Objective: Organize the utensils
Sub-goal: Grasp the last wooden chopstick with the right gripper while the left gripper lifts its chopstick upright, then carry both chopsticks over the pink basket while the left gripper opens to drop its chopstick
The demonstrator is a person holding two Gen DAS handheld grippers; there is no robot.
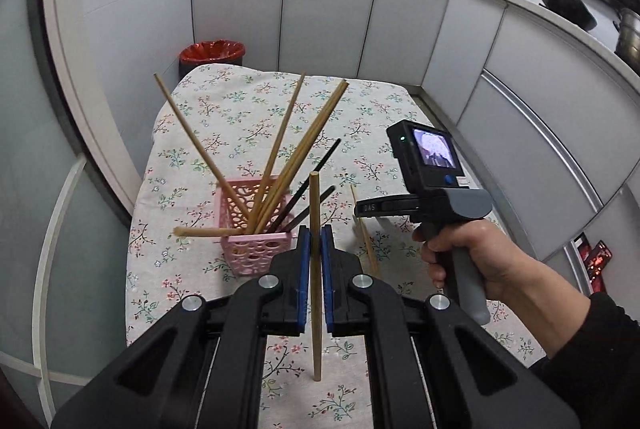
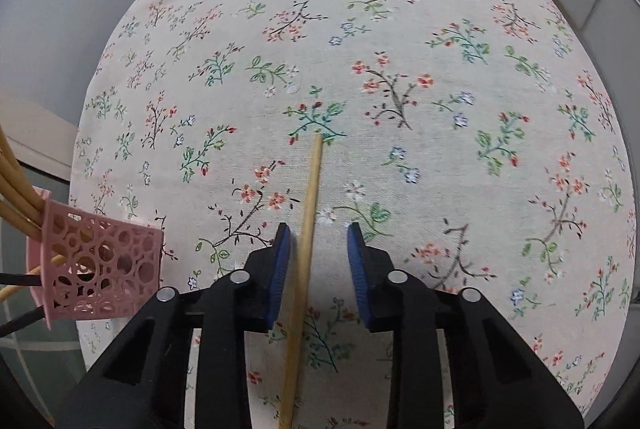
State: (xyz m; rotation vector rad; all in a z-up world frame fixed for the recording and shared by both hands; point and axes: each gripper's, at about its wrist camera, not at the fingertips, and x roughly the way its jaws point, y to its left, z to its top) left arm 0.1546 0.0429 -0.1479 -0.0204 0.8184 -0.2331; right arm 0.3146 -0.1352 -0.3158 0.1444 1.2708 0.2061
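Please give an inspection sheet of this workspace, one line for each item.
Surface: table under a floral cloth.
Job's things: pink basket holding chopsticks; one chopstick lying on the cloth.
Clutter: nothing seen on the table.
Grippers: left gripper shut on a wooden chopstick; right gripper open around the lying chopstick.
Cables: nothing seen.
Surroundings: red bin, white cabinets, wok.

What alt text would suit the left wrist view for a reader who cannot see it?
The left gripper is shut on a wooden chopstick, held upright above a floral tablecloth. Just beyond stands a pink lattice basket of chopsticks; to the right, a hand holds the right gripper over another chopstick.
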